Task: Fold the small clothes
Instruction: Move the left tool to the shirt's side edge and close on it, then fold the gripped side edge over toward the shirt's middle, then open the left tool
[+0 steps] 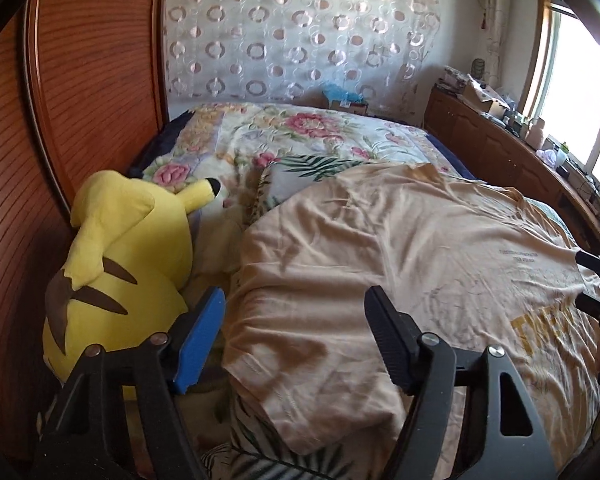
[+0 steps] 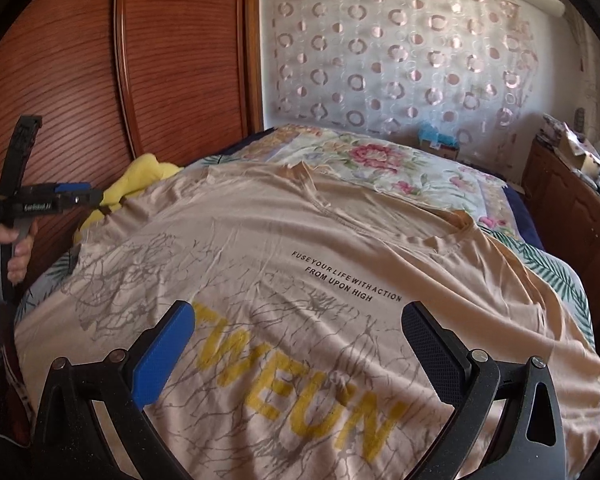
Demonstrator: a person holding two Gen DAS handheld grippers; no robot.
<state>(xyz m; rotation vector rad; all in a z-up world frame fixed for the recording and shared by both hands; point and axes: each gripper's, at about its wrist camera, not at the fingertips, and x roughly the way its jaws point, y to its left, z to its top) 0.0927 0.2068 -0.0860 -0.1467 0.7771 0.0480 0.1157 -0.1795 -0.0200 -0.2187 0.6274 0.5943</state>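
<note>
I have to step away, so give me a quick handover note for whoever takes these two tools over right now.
Left tool: open, empty, over the left sleeve edge of the t-shirt, beside the yellow plush toy.
Right tool: open, empty, above the shirt's printed front.
The beige t-shirt lies spread flat, print up, collar toward the far end of the bed.
Done: shirt laid out; no fold visible.
Left: all folds, probably starting with the sleeve sides.
</note>
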